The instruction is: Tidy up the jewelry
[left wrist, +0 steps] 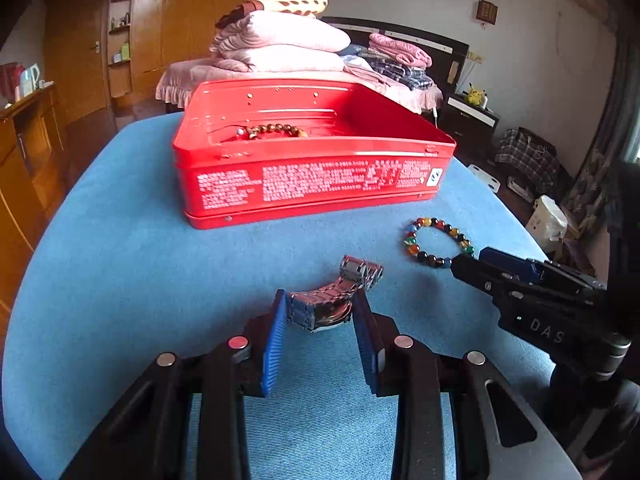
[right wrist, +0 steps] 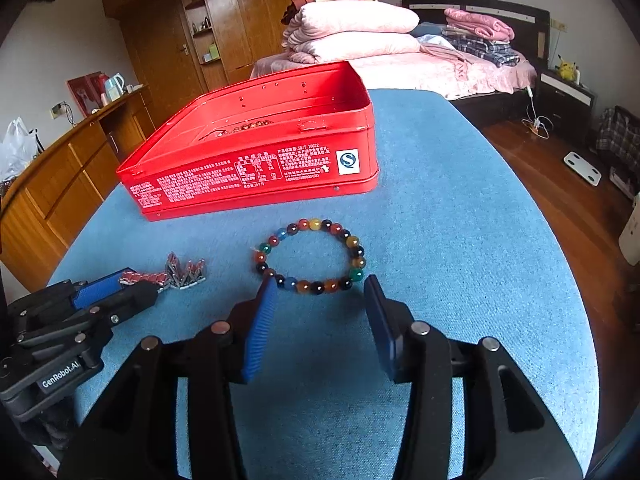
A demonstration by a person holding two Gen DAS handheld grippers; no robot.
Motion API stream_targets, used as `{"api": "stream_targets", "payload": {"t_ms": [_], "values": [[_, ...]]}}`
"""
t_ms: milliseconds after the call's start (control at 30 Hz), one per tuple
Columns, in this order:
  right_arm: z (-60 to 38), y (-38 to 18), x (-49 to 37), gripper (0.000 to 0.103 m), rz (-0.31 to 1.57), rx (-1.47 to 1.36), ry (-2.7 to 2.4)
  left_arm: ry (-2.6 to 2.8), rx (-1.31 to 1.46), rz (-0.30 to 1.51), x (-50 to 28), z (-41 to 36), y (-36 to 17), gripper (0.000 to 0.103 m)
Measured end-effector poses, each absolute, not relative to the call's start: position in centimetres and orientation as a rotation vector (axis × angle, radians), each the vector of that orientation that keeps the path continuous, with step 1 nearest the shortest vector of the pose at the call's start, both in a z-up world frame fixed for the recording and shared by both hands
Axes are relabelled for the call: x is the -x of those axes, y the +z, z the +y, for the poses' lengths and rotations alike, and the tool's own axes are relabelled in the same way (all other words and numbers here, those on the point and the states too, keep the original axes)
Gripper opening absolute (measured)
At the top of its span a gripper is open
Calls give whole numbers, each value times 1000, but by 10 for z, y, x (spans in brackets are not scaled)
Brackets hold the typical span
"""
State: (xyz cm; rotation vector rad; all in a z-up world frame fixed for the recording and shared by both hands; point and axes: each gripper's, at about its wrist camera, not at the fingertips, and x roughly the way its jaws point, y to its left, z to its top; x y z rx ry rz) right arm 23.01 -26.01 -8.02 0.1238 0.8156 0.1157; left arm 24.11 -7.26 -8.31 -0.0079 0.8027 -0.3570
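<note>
A silver metal watch (left wrist: pixel 320 310) lies on the blue cloth, and my left gripper (left wrist: pixel 320 304) is shut on its case, with the folded band (left wrist: pixel 362 272) sticking out ahead of the blue pads. The same watch (right wrist: pixel 184 272) and left gripper (right wrist: pixel 132 284) show at the left of the right wrist view. A bracelet of multicoloured beads (right wrist: pixel 316 287) lies flat just ahead of my right gripper (right wrist: pixel 320 282), which is open, its fingertips either side of the bracelet's near arc. An open red tin (left wrist: pixel 312 184) holds a brown bead bracelet (left wrist: pixel 276 130).
The blue-covered table (left wrist: pixel 120 260) curves away to edges on the left and right. The red tin (right wrist: pixel 256 176) stands at the far middle. Beyond are a bed with stacked pink bedding (right wrist: pixel 352 32), a wooden sideboard (right wrist: pixel 60 184) on the left and bare wooden floor (right wrist: pixel 560 184) on the right.
</note>
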Motion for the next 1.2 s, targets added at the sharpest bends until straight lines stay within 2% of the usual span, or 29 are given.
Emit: {"api": "stream_targets", "payload": {"t_ms": [233,433,667,900,967,1200], "values": [[-258,-82,-235,45,830,-134,114,-298,34,731,-237,-56,-69,32],[-249,-84,-239,55,846,-90,106,-275,53,698,-234,-47,-62,32],[-265,-83,-241,55,844,-196,125,-281,55,670,-227,-45,-57,31],[-269,-83,-252,42,870,-200,89,-290,53,672,-227,-48,-60,31],[-270,-83,-253,34,873,-200,70,-292,50,672,-227,-48,-60,31],[-279,-84,-260,34,877,-243,76,-295,47,673,-225,-53,-62,30]]}}
